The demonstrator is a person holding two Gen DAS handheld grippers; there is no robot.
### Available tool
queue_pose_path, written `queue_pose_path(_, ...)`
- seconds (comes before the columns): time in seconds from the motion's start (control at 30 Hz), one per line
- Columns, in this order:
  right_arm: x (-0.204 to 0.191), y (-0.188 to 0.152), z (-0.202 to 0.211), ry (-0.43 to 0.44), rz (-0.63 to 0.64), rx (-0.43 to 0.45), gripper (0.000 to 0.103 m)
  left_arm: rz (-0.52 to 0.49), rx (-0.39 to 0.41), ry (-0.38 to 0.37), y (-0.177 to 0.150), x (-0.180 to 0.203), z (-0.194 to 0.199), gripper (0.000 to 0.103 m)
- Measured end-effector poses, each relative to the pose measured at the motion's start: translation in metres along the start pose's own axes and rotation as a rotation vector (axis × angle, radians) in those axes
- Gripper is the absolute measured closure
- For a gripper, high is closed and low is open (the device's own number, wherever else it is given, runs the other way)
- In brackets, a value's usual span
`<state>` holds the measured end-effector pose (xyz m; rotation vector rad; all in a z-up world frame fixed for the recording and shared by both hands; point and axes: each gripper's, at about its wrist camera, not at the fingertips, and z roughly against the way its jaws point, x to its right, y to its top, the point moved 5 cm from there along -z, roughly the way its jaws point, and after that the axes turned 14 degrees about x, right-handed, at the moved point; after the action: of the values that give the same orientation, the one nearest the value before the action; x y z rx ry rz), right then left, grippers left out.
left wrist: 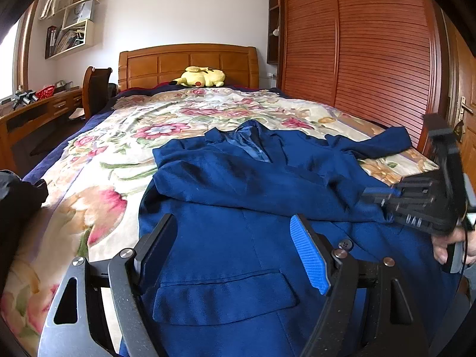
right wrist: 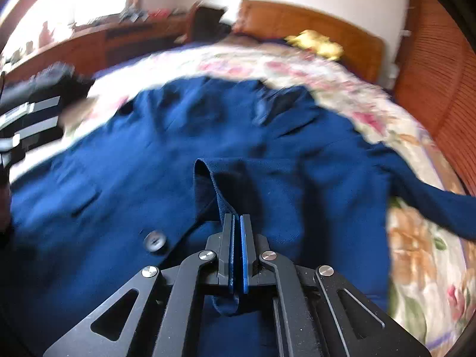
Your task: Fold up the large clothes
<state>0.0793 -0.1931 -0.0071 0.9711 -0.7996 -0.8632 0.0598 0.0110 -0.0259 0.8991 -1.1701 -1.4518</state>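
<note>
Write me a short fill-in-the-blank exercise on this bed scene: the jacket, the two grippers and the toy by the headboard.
1. The dark blue wool jacket lies on a bedspread printed with ______.
2. The right gripper is shut on a fold of the jacket, while the left gripper above the flap pocket is ______.
3. The plush toy by the wooden headboard is ______ in colour.

Missing words: flowers; open; yellow
</note>
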Motion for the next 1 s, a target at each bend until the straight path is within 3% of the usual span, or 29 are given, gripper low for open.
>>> queue_pose_path(0.17, 0.036, 0.000, 0.032, -0.128, -0.086, 0.075, 0.101, 0.007, 0.004, -0.024, 0.003, 0.006, 0.002, 0.024)
queue_pose_path(0.43, 0.066, -0.027, 0.057, -0.218, -0.165, 0.018, 0.101, 0.007, 0.009, -0.083, 0.008, 0.027, 0.004, 0.024)
queue_pose_path(0.63, 0.072, -0.026, 0.080, -0.281, -0.150, 0.015, 0.099, -0.008, 0.004, -0.105, 0.008, 0.039, 0.001, 0.024)
queue_pose_path(0.83, 0.086, -0.028, 0.099, -0.307, -0.165, 0.059, 0.089, -0.054, 0.043, -0.104, 0.013, 0.050, -0.003, 0.024)
queue_pose_path(0.97, 0.105, -0.033, 0.097, -0.336, -0.177, 0.084, 0.076, -0.101, 0.033, -0.091, 0.016, 0.057, -0.014, 0.024)
queue_pose_path(1.0, 0.111, -0.034, 0.096, -0.341, -0.182, 0.085, 0.069, -0.091, 0.020, -0.101, 0.017, 0.058, -0.019, 0.024)
